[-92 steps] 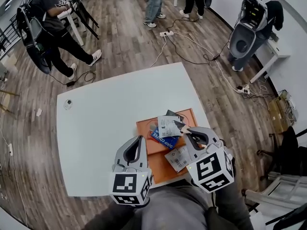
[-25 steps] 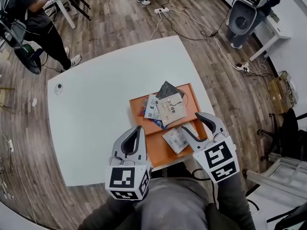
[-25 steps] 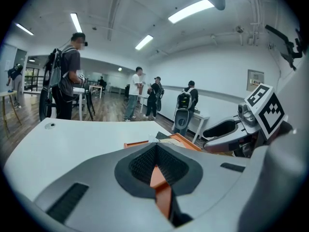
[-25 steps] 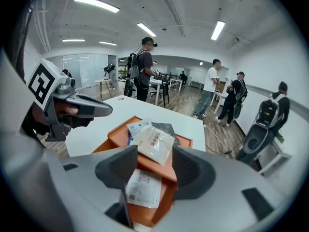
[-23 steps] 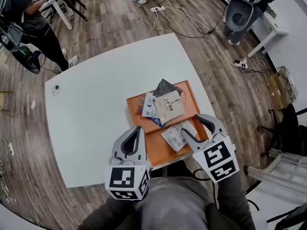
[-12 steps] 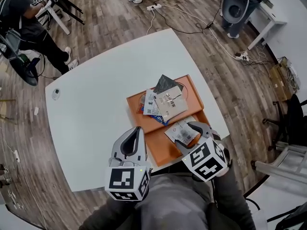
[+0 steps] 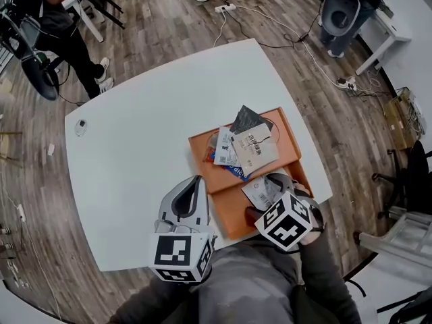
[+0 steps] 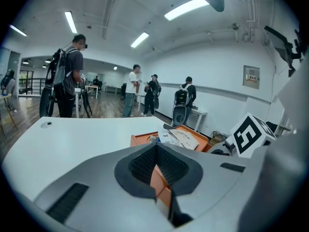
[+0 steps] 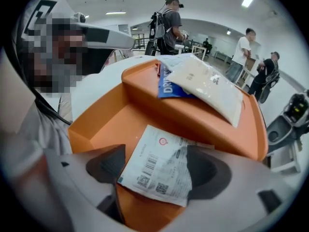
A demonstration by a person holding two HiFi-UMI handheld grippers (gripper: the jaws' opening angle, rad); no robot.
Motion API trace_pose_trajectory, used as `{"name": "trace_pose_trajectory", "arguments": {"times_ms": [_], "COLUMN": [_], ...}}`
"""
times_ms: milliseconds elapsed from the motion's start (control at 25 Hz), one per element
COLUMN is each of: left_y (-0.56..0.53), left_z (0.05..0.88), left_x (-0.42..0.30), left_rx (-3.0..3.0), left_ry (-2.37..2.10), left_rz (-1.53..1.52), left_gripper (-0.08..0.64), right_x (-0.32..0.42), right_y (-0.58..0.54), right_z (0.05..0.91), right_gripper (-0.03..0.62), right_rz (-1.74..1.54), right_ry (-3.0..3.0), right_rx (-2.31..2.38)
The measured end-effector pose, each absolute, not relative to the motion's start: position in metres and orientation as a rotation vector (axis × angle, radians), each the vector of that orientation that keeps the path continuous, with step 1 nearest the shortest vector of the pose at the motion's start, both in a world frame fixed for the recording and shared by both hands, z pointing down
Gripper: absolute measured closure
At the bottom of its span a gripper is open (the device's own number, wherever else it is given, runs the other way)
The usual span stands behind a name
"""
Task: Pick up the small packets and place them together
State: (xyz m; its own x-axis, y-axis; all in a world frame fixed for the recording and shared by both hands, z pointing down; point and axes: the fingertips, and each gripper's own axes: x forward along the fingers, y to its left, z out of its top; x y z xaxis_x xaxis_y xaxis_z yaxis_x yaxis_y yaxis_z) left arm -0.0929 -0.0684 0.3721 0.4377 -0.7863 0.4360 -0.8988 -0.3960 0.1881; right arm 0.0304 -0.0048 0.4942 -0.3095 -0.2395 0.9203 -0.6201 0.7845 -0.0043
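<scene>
Lower right, the right gripper is just opening wide around a white packet in the orange tray; the left gripper is hovering closed, empty.

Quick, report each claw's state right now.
Left claw: closed, empty.
Right claw: open, jaws just been opening; the white packet lies between them, not gripped.
</scene>
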Motion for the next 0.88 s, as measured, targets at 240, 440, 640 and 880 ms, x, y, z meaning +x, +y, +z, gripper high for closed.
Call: {"name": "trace_pose_trajectory", "arguments": {"times_ms": [240, 440, 640, 880], "left_y": [-0.071, -0.071, -0.066, -0.059], "left_z": [0.374, 0.371, 0.368, 0.353], "left_x": [-0.091, -0.093, -0.091, -0.084], "left_rx": [2.303, 2.292, 2.285, 2.297], "left_ry": [-1.412, -1.421, -1.415, -1.408], "left_rz": [0.396, 0.402, 0.406, 0.395], "left_gripper": [0.563, 0.563, 0.563, 0.563], "right_x": [0.033, 0.038, 0.041, 0.031], "right_y": [-0.009, -0.01, -0.009, 0.0], "right_z": [0.492, 0.489, 0.478, 0.436], "right_gripper": [0.219, 0.415, 0.527, 0.532], "right_rz": [0.457, 0.433, 0.39, 0.359], "right_ry": [-1.884, -1.877, -1.876, -1.949], "right_rx": [0.658, 0.68, 0.719, 0.726]}}
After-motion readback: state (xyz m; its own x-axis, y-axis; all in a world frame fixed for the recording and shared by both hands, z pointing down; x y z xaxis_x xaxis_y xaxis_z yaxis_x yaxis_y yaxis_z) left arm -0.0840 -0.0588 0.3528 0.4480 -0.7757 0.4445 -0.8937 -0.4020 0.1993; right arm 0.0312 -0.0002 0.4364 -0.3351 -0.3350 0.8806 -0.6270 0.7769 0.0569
